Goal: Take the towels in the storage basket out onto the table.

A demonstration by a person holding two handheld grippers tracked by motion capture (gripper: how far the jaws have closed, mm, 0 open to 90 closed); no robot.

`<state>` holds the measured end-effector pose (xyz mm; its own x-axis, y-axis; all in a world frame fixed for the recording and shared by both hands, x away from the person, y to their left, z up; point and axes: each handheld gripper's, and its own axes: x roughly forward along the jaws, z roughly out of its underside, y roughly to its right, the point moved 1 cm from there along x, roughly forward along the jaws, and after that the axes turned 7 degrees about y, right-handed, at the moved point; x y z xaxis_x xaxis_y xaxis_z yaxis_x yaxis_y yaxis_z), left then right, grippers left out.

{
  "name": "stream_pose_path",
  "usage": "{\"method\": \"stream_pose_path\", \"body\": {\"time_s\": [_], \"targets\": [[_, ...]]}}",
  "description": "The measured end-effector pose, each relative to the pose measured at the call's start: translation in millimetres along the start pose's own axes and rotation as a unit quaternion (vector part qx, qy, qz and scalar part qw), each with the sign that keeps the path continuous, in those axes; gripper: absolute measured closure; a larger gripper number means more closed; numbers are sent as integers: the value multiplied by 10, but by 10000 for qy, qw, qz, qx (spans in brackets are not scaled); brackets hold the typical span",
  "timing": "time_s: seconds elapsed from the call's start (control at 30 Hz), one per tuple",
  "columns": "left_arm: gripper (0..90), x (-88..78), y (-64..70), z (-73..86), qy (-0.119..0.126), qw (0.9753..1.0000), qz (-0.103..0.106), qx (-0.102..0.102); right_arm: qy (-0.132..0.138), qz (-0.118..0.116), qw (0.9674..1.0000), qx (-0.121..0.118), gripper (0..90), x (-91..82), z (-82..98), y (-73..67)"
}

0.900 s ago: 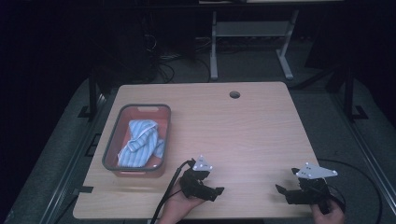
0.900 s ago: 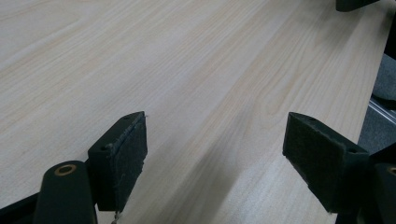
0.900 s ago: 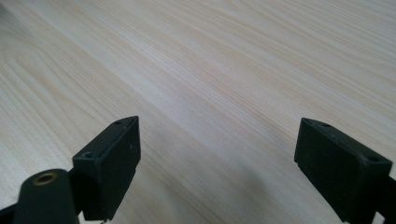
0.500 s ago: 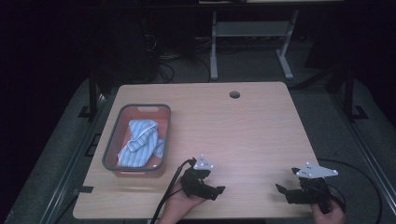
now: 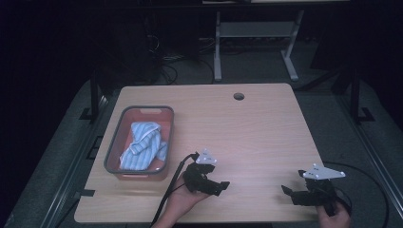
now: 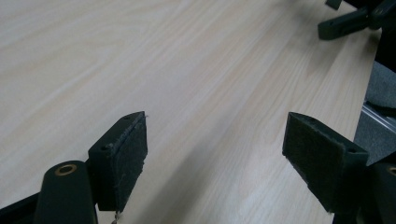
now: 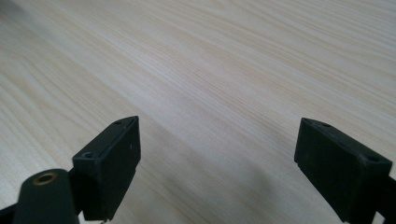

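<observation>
A grey-rimmed red bin stands on the left of the wooden table, with a blue-and-white striped cloth crumpled inside it. My left gripper rests near the front edge, right of the bin, jaws pointing right. In the left gripper view, the left gripper stands open over bare wood. My right gripper sits at the front right corner, jaws pointing left. The right gripper view shows the right gripper open, nothing between its pads.
A round cable hole lies near the table's far edge. Behind the table stands a grey metal frame on a dark floor. Cables trail from both grippers off the front edge. The other gripper's jaw appears far off in the left gripper view.
</observation>
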<state>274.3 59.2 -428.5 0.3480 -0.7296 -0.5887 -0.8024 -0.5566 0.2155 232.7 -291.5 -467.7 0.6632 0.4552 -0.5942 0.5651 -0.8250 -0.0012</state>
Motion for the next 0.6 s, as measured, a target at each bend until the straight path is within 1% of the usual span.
{"method": "stream_pose_path", "body": {"time_s": [0.03,0.07,0.1,0.13,0.17,0.23,0.3,0.37,0.4,0.47,0.5,0.53,0.57,0.6], "targets": [[219,0,0,-27,19,10000,-14,9,-10,-18,10000,19,139,8,2,3],[219,-4,-11,-53,-23,10000,7,31,-7,-19,10000,21,138,19,2,4],[218,3,-17,-76,-29,10000,22,-11,-38,-28,10000,3,139,28,1,7],[218,2,-28,-98,-64,10000,27,-8,-43,-20,10000,22,139,35,-2,3],[218,3,-36,-125,-37,10000,11,-37,-19,-16,10000,1,139,40,-7,2],[218,-4,-55,-165,-67,10000,-23,13,-22,-37,10000,-9,139,56,-16,-10],[218,-13,-71,-213,-26,10000,-52,5,-49,-53,10000,-38,139,77,-23,-23],[217,-37,-103,-275,-16,10000,-67,-14,-59,-65,9999,-54,139,86,-29,-38],[218,-60,-131,-326,-68,10000,-64,15,-57,-83,9999,-71,139,90,-32,-42],[217,-77,-156,-380,-64,10000,-70,-9,-48,-85,9999,-57,139,89,-33,-42],[217,-77,-156,-380,-64,10000,-70,-9,-48,-85,9999,-57,139,89,-33,-42],[217,-90,-198,-432,-118,9999,-71,-27,-55,-54,9999,-69,139,88,-28,-30],[216,-90,-198,-432,-118,9999,-71,-27,-55,-54,9999,-69,139,88,-28,-30],[216,-102,-223,-466,-121,9999,-68,-56,-52,-54,10000,-60,139,87,-26,-28]]}}
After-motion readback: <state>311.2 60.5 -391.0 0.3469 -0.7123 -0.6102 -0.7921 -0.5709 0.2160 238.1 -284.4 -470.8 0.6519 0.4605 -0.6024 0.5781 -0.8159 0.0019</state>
